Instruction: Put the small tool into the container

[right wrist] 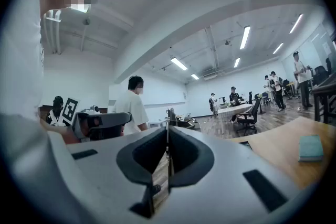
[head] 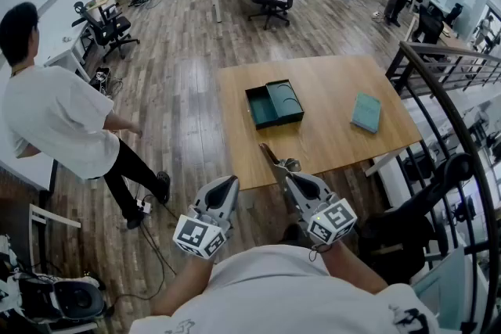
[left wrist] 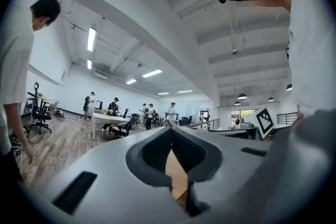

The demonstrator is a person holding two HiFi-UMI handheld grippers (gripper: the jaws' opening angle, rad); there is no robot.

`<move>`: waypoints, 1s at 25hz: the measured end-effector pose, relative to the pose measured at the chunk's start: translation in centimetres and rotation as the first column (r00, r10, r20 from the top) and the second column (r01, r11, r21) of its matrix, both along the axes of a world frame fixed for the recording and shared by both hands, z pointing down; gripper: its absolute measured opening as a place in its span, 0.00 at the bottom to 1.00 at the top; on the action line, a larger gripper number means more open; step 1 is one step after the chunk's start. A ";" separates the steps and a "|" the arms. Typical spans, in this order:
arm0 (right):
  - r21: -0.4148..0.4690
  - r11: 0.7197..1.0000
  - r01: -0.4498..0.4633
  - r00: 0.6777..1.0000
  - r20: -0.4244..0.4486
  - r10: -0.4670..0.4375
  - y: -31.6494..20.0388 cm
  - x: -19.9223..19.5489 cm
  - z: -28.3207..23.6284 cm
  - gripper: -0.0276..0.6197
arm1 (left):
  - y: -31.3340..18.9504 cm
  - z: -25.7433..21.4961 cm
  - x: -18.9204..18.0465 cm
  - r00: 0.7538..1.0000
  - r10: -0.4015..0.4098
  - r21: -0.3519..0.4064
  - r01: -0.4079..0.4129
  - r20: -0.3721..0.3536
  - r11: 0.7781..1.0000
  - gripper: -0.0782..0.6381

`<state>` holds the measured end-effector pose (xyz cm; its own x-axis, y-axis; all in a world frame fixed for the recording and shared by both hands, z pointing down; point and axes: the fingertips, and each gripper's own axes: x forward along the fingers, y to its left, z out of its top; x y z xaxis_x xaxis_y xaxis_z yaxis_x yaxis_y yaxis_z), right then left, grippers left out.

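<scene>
I am holding the small tool in the right gripper. Its jaws are standing very narrow, and in the right gripper view a thin upright piece is showing between the tips, so I am judging that the pads are pressing on it. From the head view the tool is sticking out forward past the tips, over the near edge of the table. I cannot tell what kind of tool it is.

The left gripper is waiting beside it, just before the same near edge. Its jaws are together with nothing between them, and only the wood is showing through the gap behind the tips.

The container, a dark green open box with two compartments, is lying on the left half of the table, about halfway between the near and far edges. It is well apart from both grippers. A teal flat thing is lying near the right edge and is not in the way.

To do this step well, I am thinking the right gripper needs to travel forward and a little to the left until the tool's tip is above one compartment, then go down low before the jaws open. Because the tool is long and is held only at one end, I am planning to move slowly, so it is not swinging or catching the box wall. I am also keeping the left gripper ready to steady the box if it slides.
</scene>
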<state>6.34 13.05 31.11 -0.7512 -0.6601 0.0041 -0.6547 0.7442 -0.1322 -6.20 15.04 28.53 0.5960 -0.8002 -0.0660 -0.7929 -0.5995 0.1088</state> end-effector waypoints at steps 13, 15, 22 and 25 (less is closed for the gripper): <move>-0.012 1.000 0.005 1.000 0.015 -0.004 -4.4 4.0 0.6 0.07 | -4.2 0.8 3.9 1.000 -0.008 -0.026 0.008 0.020 1.000 0.12; -0.015 1.000 0.008 1.000 0.018 -0.007 -5.6 4.7 0.5 0.07 | -5.2 0.9 4.8 1.000 -0.006 -0.034 0.007 0.020 0.999 0.12; -0.025 0.999 0.034 0.999 0.019 -0.033 -10.1 8.0 0.6 0.07 | -9.4 1.0 8.2 0.999 -0.032 -0.045 0.033 0.030 0.998 0.12; -0.030 0.998 0.055 0.998 0.017 -0.055 -11.7 9.2 1.0 0.07 | -10.8 1.4 9.5 0.998 -0.055 -0.050 0.056 0.028 0.997 0.12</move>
